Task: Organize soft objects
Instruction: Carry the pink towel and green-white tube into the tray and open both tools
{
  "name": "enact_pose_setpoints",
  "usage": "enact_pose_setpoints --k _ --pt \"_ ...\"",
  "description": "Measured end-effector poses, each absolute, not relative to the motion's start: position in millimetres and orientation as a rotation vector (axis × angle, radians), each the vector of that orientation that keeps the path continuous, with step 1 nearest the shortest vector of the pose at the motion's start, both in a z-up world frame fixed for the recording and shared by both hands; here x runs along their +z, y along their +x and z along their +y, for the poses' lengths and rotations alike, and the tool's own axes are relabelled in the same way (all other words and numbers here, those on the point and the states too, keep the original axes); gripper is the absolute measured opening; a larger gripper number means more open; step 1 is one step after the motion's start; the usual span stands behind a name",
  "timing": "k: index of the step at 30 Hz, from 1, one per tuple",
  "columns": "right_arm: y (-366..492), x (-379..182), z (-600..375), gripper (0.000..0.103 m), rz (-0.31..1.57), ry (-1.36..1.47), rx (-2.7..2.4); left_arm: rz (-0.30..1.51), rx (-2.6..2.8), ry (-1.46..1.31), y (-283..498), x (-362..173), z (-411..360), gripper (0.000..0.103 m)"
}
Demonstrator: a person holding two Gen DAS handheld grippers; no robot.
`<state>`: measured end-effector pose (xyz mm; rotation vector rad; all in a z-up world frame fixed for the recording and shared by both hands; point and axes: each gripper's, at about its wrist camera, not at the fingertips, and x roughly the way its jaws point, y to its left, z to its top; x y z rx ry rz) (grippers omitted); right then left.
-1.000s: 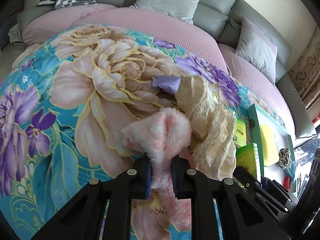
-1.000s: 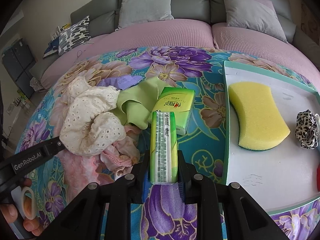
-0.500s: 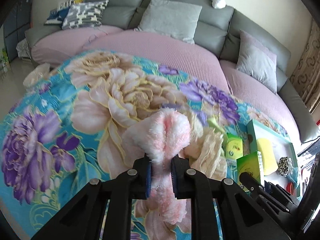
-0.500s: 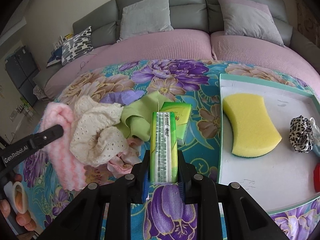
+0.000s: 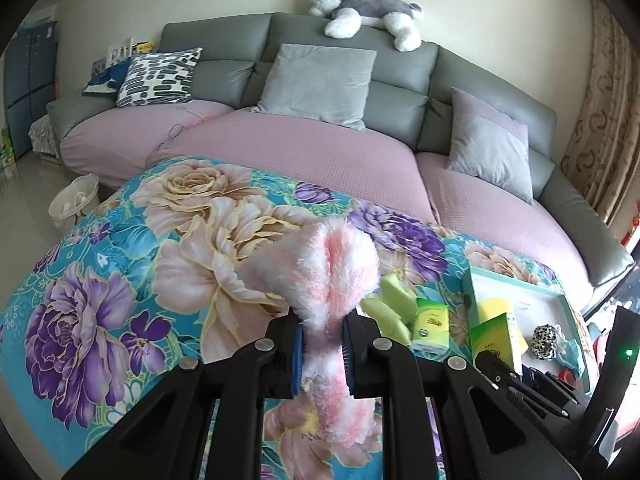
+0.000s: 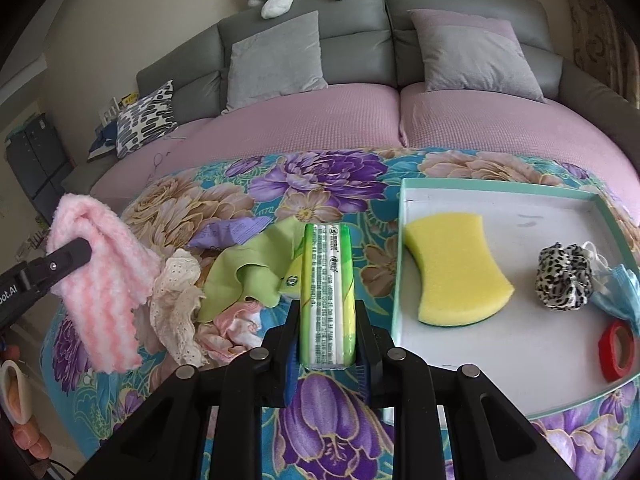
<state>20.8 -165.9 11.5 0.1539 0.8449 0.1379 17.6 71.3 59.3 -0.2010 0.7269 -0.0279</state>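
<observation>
Pink towel [image 5: 320,280] pinched between the pads of the left gripper [image 5: 322,354], lower centre of the left wrist view; hanging clear of the cloth [image 5: 120,280], fluffy end bulging above the pads, tail drooping below. In the right wrist view, same towel [image 6: 104,280] at left edge, draped over a black finger marked with white letters, "oot.AI" readable, rest cut off.

Green tissue pack [image 6: 328,292] clamped upright in the right gripper [image 6: 328,364], centre of the right wrist view; small black print down its side, too fine to read. Second green pack [image 5: 431,322] with a yellow label lying on the cloth, lettering unreadable.

Lace cloth [image 6: 176,300], green rag [image 6: 248,276] and purple packet [image 6: 228,232] heaped left of centre. Tray [image 6: 400,248] at right, with sponge [image 6: 452,264], leopard scrunchie [image 6: 564,276], red tape ring [image 6: 616,344].

Against a second ago: towel lifted off the heap and away from the lace cloth, formerly touching it; more sofa [image 5: 320,152] and plush dog [image 5: 360,12] now in frame in both views. Tissue pack likewise higher, grip unchanged.
</observation>
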Motion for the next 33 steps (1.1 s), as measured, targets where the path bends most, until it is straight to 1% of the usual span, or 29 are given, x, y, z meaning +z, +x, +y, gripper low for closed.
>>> enact_pose_setpoints --k 10,20,27,33 --pt "7.0 25.8 -216.1 0.024 0.811 0.167 -0.008 0.71 -0.126 -0.153 15.1 69.7 29.7 0.017" --pt "-5.6 20.8 -278.4 0.024 0.841 0.206 -0.19 0.711 -0.324 -0.095 11.5 74.4 -45.1 0.017" --pt "-17.9 9.2 -319.3 0.025 0.895 0.264 -0.301 0.756 -0.482 -0.048 9.8 61.6 -106.6 0.017" --pt "-18.2 2.5 -328.9 0.025 0.909 0.283 -0.314 0.848 -0.557 -0.02 17.4 34.1 -145.5 0.017"
